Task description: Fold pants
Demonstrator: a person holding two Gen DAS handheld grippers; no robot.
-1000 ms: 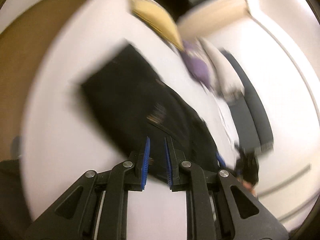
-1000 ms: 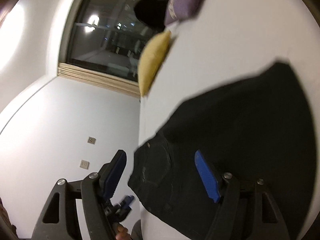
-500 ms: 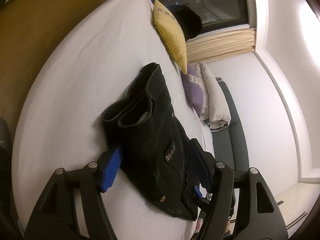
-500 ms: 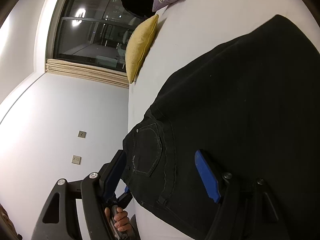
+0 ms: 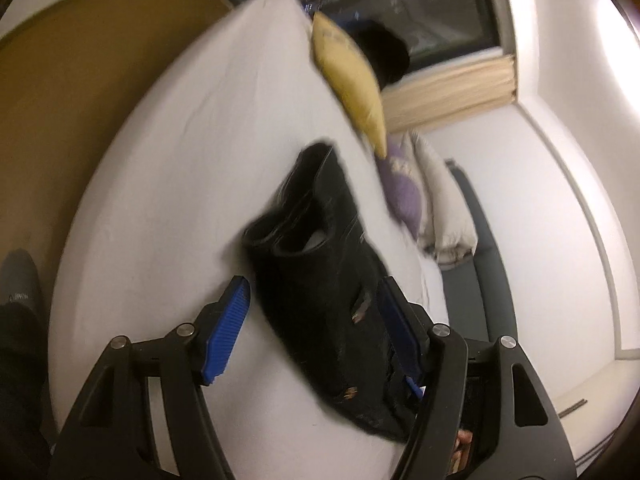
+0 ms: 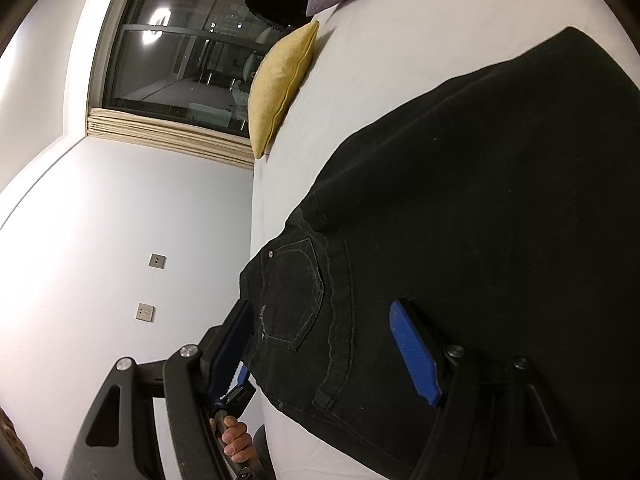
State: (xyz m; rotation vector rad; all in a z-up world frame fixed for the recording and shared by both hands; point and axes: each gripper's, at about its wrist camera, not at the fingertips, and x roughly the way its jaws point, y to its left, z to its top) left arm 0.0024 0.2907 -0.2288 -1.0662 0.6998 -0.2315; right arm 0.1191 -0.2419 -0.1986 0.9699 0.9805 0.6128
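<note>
Black pants [image 5: 320,280] lie folded on a white bed [image 5: 180,160], with the leg openings toward the far side and the waistband near me. My left gripper [image 5: 316,332] is open and empty, its blue pads spread on either side of the pants just above them. In the right wrist view the pants [image 6: 460,240] fill the frame, back pocket [image 6: 292,292] up. My right gripper [image 6: 324,348] is open and empty, hovering over the waist end.
A yellow cushion [image 5: 352,80] and a purple pillow [image 5: 400,192] lie at the bed's far end, with a dark window [image 6: 180,52] beyond. A grey sofa [image 5: 488,264] stands beside the bed. The hand holding the other gripper [image 6: 236,440] shows low in the right wrist view.
My left gripper opened from nearly shut and drew back from the pants, which now lie folded. My right gripper stayed open and moved closer over the waist end.
</note>
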